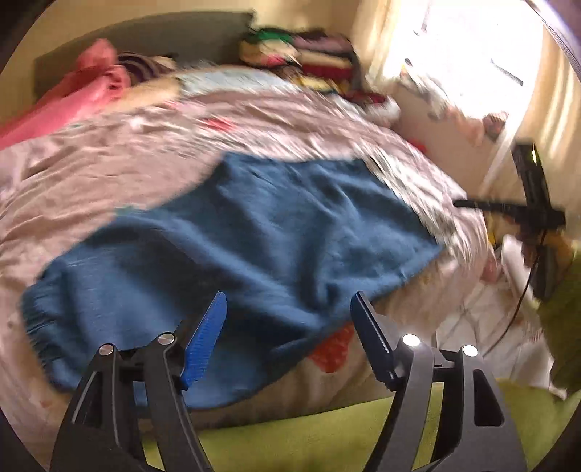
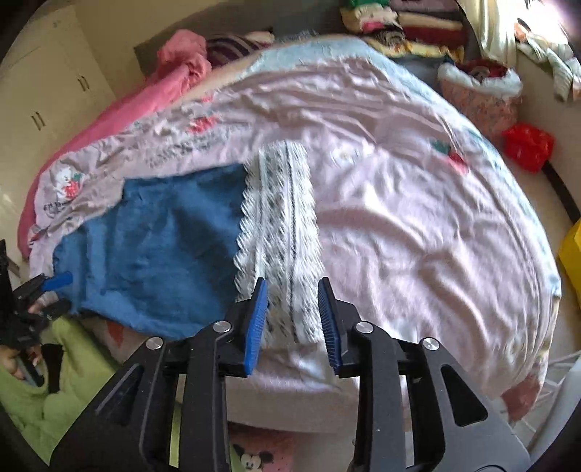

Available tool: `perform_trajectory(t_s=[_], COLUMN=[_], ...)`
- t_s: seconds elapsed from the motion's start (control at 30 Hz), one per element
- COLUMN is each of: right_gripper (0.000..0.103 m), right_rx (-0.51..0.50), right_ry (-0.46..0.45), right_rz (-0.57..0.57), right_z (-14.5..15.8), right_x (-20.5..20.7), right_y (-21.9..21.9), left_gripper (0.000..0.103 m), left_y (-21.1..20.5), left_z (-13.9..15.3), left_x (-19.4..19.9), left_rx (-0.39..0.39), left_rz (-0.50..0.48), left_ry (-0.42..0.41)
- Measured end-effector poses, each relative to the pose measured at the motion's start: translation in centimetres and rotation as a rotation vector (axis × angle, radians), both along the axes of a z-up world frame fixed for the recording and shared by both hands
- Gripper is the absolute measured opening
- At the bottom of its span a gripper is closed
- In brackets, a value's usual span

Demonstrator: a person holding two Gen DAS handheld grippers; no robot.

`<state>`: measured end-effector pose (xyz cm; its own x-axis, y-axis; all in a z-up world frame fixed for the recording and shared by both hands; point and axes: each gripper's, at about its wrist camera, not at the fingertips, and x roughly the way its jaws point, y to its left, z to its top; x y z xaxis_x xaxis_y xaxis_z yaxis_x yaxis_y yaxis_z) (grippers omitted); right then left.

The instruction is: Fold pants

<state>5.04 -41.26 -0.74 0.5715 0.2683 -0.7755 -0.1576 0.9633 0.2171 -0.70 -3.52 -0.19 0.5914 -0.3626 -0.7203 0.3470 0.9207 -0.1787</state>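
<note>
Right up front, the left gripper (image 1: 288, 319) hangs with its blue pads (image 1: 205, 337) spread wide and nothing between them, poised over the near edge of the pants (image 1: 232, 232). The pants lie flat on the pink bedsheet (image 1: 109, 152), blue cloth spread broadly, gathered waistband end off to the left of the gripper and a patterned white trim at the far right end. Spread out like that, they look ready for a first fold, so I judge the task has barely started.

Over to the right wrist view: the right gripper (image 2: 293, 319) also has its pads parted, empty, hovering just above the white trim (image 2: 279, 225) of the pants. That puts one tool at each end of the garment, which makes sense, since lifting both ends together lets the cloth fold over without bunching. The left gripper shows at the far left of this view too, near the pants' other edge, though motion blur makes it hard to say whether it touches the cloth.

Beyond the pants, against the wall, sits a pile of folded clothes (image 2: 410, 21), likely where finished pieces go. A pink blanket (image 2: 145, 98) runs along the far left side of the bedsheet, well apart from the pants. A red bag (image 2: 528, 145) lies off to the right of the pants, past the bedsheet's edge.

Next move, by my reckoning: both tools drop and pinch the near edge.
</note>
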Motion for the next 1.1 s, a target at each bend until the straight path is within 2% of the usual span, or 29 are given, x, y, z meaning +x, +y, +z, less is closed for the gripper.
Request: perform_trajectory(t_s=[0.03,0.13,0.23,0.27,0.3,0.4,0.43,0.47,0.5,0.53,0.57,0.63,0.7,0.8,0.9,1.0,1.03,1.1], right_gripper=[0.024,0.025,0.025,0.026,0.026,0.030,0.030,0.030,0.030,0.030,0.030,0.031,0.032,0.037,0.038,0.041,0.041,0.042], right_rx=[0.003,0.010,0.006,0.002,-0.003,-0.009,-0.011,-0.012,-0.010,-0.008,-0.006,-0.001,0.007,-0.001,0.022,0.038,0.039,0.044], right_ry=[-0.008,-0.001,0.023,0.029,0.038,0.044,0.044,0.044,0.040,0.038,0.036,0.033,0.036,0.033,0.016,-0.055,-0.067,-0.082], right_rz=[0.015,0.058,0.098,0.103,0.106,0.109,0.109,0.108,0.108,0.107,0.107,0.116,0.118,0.128,0.140,0.113,0.103,0.085], right_z=[0.0,-0.7,-2.2,-2.5,-3.1,-4.0,-4.2,-4.3,-4.3,-4.3,-4.2,-4.3,-4.7,-5.2,-4.1,-2.2,-1.9,-1.3], right_x=[0.2,1.0,1.3,1.4,1.5,1.9,1.9,2.0,2.1,2.2,2.2,2.1,2.1,2.1,2.1,2.9,3.4,5.2], right_y=[0.3,1.8,3.4,3.7,3.9,4.3,4.3,4.4,4.4,4.4,4.4,4.3,4.6,4.9,4.5,3.2,2.8,2.0], left_gripper=[0.071,0.092,0.093,0.098,0.098,0.097,0.082,0.056,0.054,0.043,0.040,0.040,0.041,0.054,0.063,0.064,0.068,0.075], left_y=[1.3,5.9,9.5,10.4,11.1,11.9,11.7,11.5,11.6,11.7,11.9,12.5,13.2,13.6,14.8,14.8,14.6,14.0], left_z=[0.3,0.4,-0.5,-0.9,-1.7,-3.7,-4.2,-4.6,-4.6,-4.1,-3.7,-2.5,-2.7,-4.9,-4.6,-1.4,0.0,2.5], left_x=[0.0,-0.1,-0.1,0.1,0.4,2.0,2.3,2.7,2.8,2.8,2.8,2.6,2.8,3.2,2.8,1.6,1.1,1.2], left_rx=[-0.015,-0.026,-0.027,-0.021,-0.001,0.019,-0.008,-0.011,0.005,-0.002,-0.020,-0.006,-0.006,-0.003,-0.047,0.029,0.041,0.023], left_rz=[0.042,0.229,0.369,0.410,0.451,0.479,0.461,0.462,0.474,0.471,0.469,0.480,0.481,0.494,0.522,0.548,0.552,0.513], left_ry=[-0.004,-0.005,0.031,0.047,0.075,0.135,0.125,0.121,0.114,0.086,0.070,0.033,0.033,0.084,0.085,-0.008,-0.047,-0.108])
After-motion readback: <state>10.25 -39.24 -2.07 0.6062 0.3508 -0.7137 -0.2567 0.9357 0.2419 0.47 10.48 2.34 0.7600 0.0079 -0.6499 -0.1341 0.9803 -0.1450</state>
